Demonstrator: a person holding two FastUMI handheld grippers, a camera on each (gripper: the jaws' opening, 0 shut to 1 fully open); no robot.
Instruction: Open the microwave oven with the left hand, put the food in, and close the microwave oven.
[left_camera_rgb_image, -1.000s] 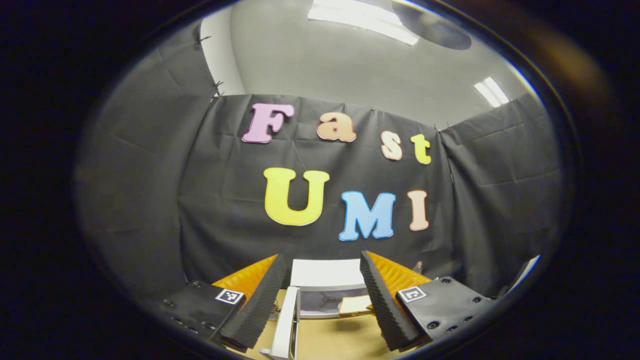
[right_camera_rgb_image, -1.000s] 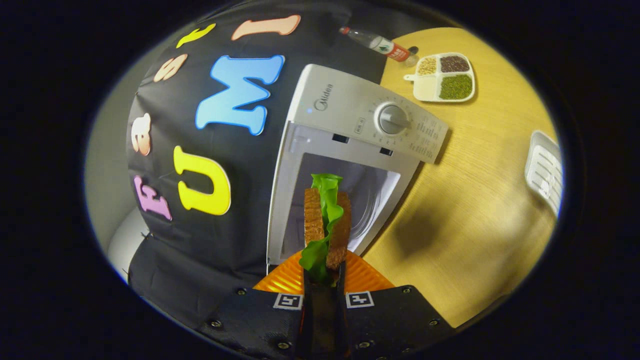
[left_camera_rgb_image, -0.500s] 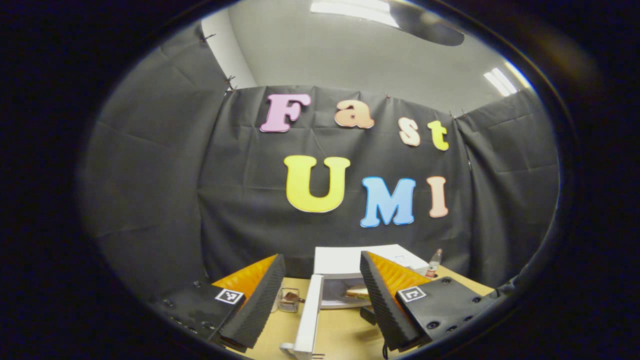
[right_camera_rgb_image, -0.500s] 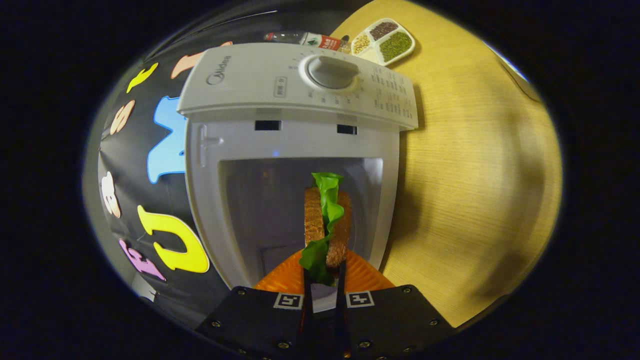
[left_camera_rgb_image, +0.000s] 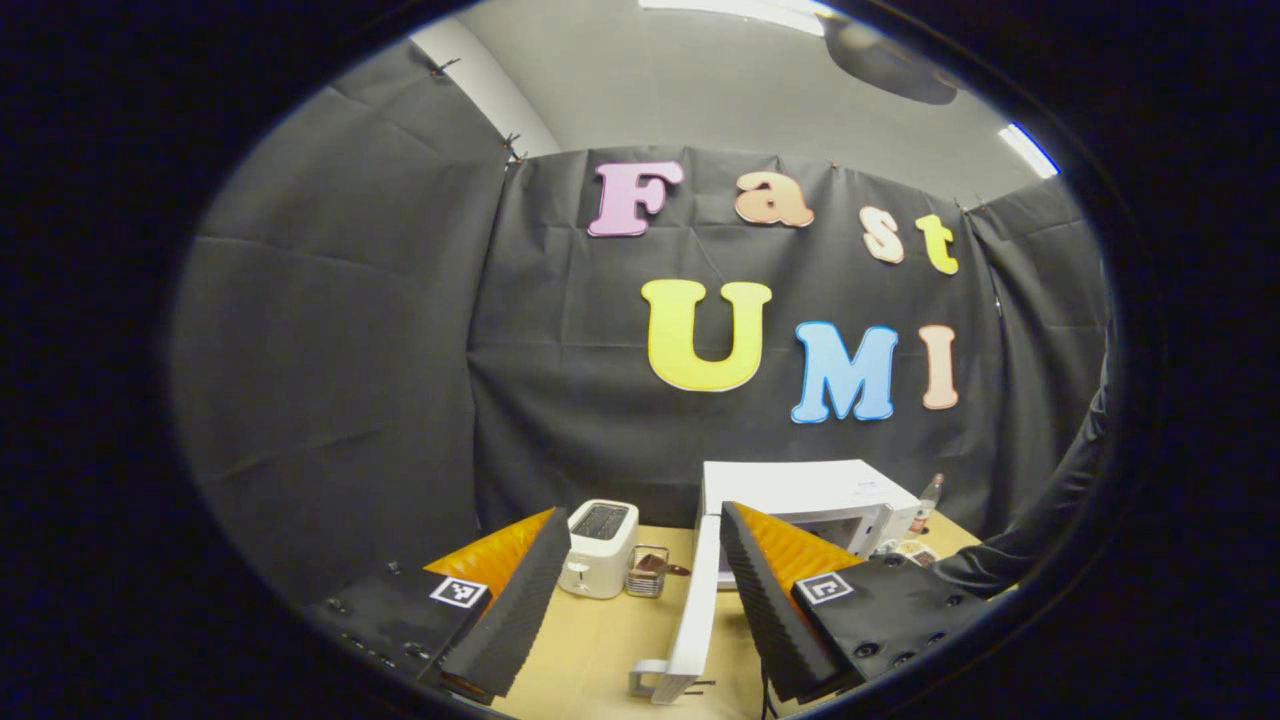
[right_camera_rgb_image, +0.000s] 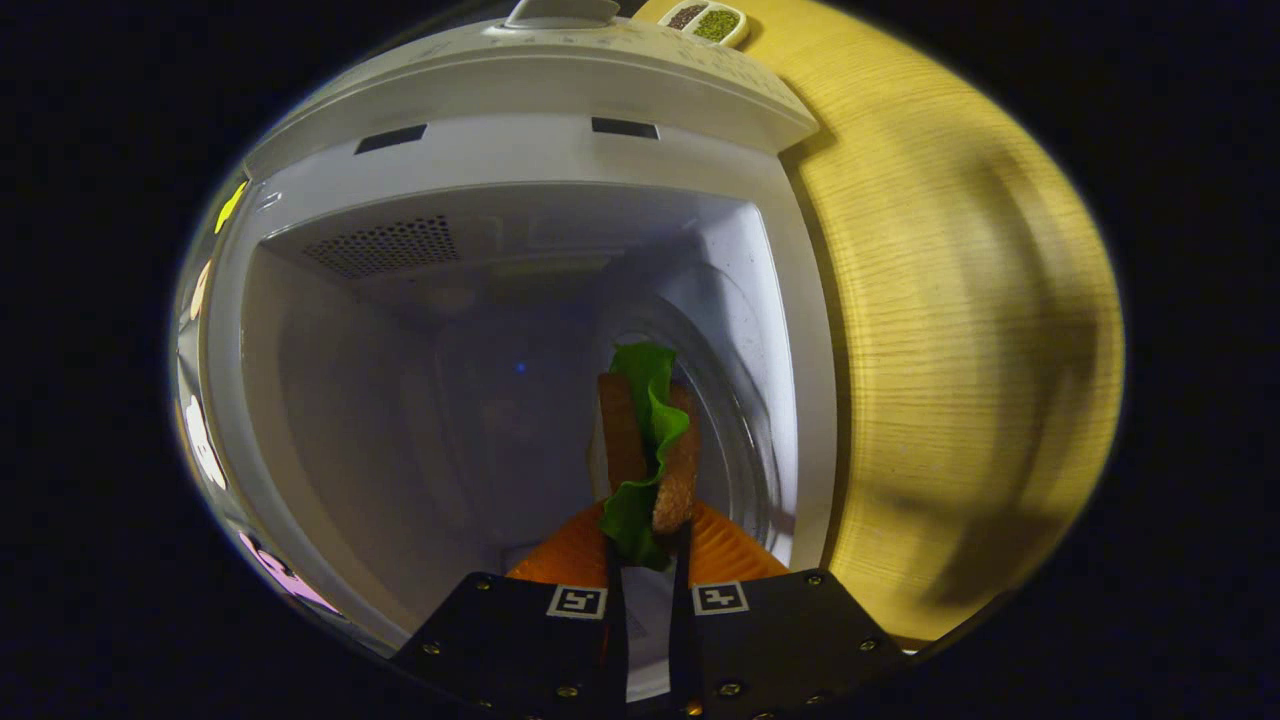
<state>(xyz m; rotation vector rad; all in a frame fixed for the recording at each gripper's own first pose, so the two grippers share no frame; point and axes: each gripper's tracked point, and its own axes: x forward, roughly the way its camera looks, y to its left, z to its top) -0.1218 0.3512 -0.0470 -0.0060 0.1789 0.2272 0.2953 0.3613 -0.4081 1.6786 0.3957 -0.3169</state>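
Right gripper (right_camera_rgb_image: 648, 540) clenched on the sandwich (right_camera_rgb_image: 648, 445), holding it on edge inside the microwave (right_camera_rgb_image: 520, 210) cavity, above the turntable (right_camera_rgb_image: 745, 400). Left gripper (left_camera_rgb_image: 645, 590) released, jaws wide apart, holding nothing, above the table (left_camera_rgb_image: 600, 640) in front of the open door (left_camera_rgb_image: 695, 610). Toaster (left_camera_rgb_image: 600, 548) stands left of the microwave (left_camera_rgb_image: 800, 487), near the table's back edge.

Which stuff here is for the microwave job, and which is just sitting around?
For the job:
microwave
microwave door, open
sandwich, pinched in the right hand-held gripper
left hand-held gripper, open

Just lying about:
toaster
bottle
tray of beans
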